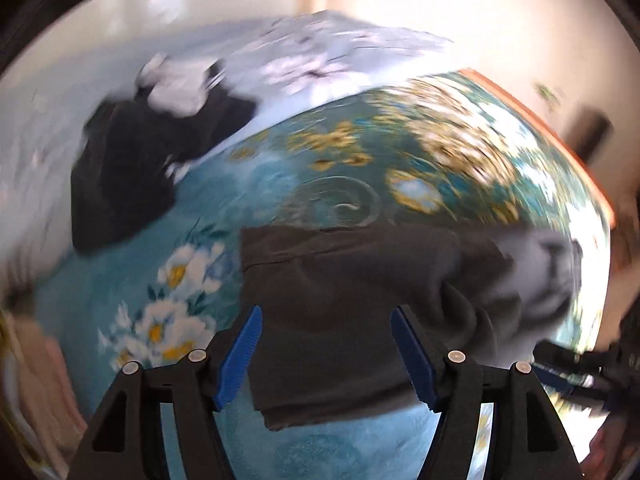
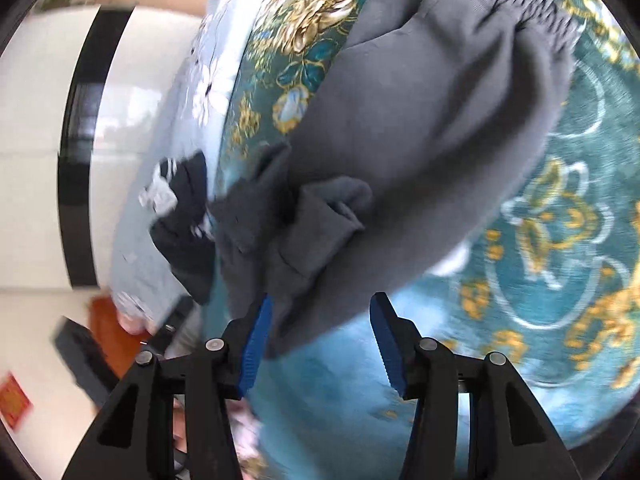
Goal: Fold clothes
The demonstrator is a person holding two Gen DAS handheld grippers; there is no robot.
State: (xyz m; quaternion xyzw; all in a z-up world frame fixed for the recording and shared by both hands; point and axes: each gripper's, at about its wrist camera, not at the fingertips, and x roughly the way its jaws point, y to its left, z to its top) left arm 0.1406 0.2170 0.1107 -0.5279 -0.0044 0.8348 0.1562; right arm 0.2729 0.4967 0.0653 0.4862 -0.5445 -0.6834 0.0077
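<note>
On my far left, a dark garment (image 1: pixel 120 172) lay heaped at the border of a pale grey floral sheet (image 1: pixel 328 52) and the teal flowered bedspread (image 1: pixel 192 216), well apart from the piece I was working on; I took it for part of the pile waiting its turn, though blur hid what it was.

Moving right, my left gripper (image 1: pixel 326 354) hung just above the grey sweatpants (image 1: pixel 352 280), over what looked like a leg end spread flat. Its jaws stood wide apart with cloth showing between the blue pads (image 1: pixel 240 356), gripping nothing. I judged the flat spread was deliberate, so that a straight edge lay ready to be caught.

Further right, the fabric bunched into a ridge, and the tip of my other tool showed at the frame's lower right edge.

From the right wrist camera, the right gripper (image 2: pixel 320 338) likewise stood spread and empty, a folded corner of the sweatpants (image 2: pixel 420 128) lying just ahead of its left pad (image 2: pixel 256 348). The elastic waistband (image 2: pixel 516 4) sat at the far end, so the garment ran lengthwise away from me across the bedspread (image 2: pixel 560 208).

With both tools straddling the near edge, I reckoned the next move was to pinch it at two points. The bunching looked likely to carry wrinkles into the fold.
</note>
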